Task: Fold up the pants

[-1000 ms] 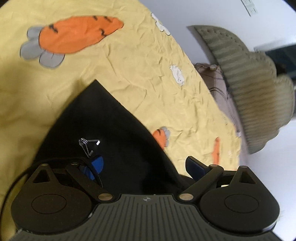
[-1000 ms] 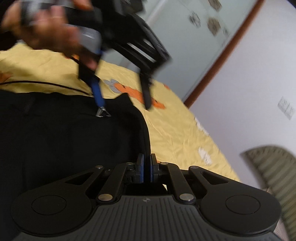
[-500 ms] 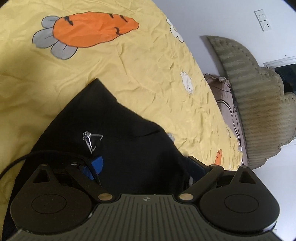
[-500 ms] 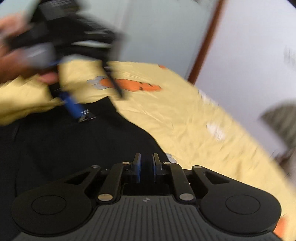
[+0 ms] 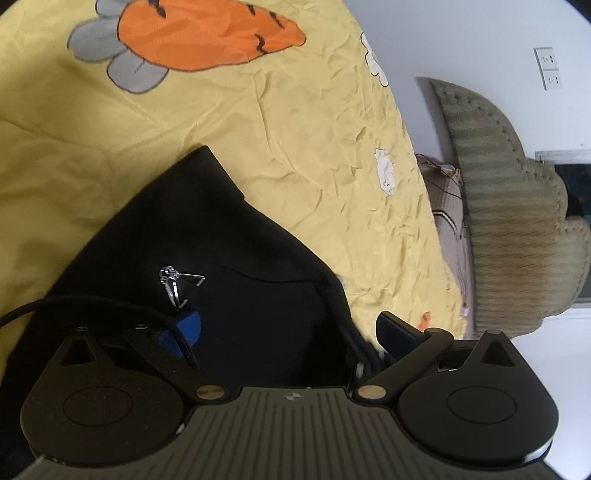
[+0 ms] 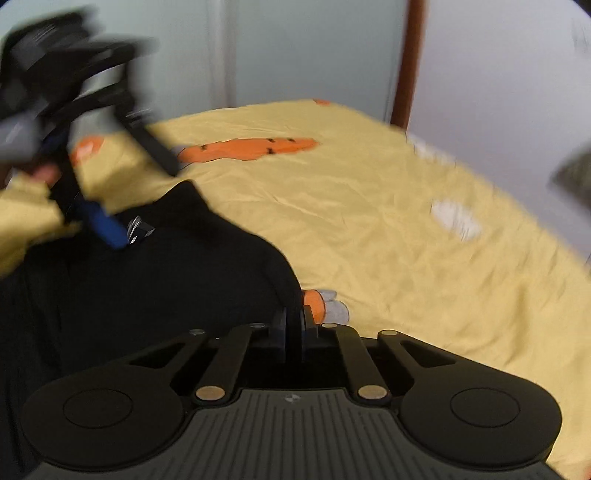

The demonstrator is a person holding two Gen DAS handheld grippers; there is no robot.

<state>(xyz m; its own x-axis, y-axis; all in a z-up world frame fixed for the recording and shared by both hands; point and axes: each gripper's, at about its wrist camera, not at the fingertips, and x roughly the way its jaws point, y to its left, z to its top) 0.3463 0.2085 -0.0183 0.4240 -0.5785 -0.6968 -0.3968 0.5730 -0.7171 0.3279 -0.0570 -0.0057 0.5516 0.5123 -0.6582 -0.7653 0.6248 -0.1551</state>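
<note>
Lying dark across the yellow carrot-print bedspread (image 5: 314, 155), black pants (image 5: 229, 280), one edge pinched in the right gripper (image 6: 293, 325), clamped on the fabric after a brief loosening and re-closing. Spread fully wide above the cloth, left gripper (image 5: 288, 328), having just opened further, holding nothing. Probably regrasped, ready for the next fold.

Yellow carrot-print bedspread (image 5: 314, 155) covers the bed, a ribbed headboard (image 5: 517, 229) at its far edge; white wall (image 5: 461, 33) with sockets (image 5: 549, 68); brown door frame (image 6: 408, 62).
</note>
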